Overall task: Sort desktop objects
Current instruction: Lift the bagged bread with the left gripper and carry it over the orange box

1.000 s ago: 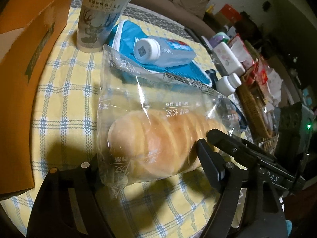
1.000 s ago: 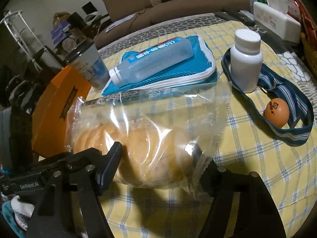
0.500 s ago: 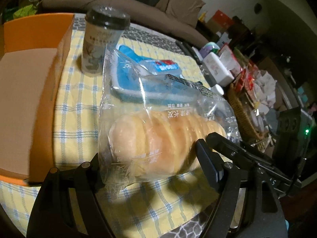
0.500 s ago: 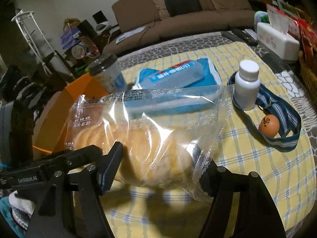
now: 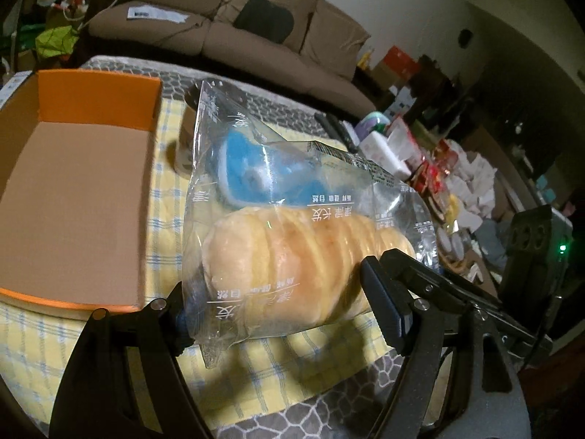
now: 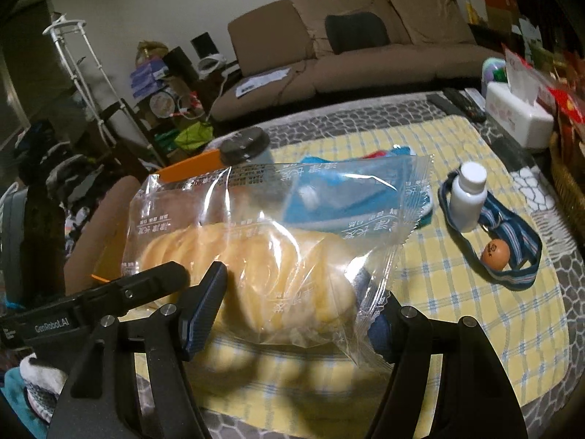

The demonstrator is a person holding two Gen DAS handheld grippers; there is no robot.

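Both grippers tilt downward over the checked tablecloth (image 5: 157,219), one at each end of a bagged bread loaf (image 5: 292,256). Soft ridged loaf, crinkly clear wrapper. Left gripper (image 5: 278,311) pinches one end between wide-set jaws; right gripper (image 6: 299,314) clamps the other. Beyond the left jaw sits an open orange cardboard box (image 5: 84,197).

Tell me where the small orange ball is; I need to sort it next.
In the right wrist view, the small orange ball lies at right on the checked cloth, inside the striped blue strap, near the white plastic bottle.
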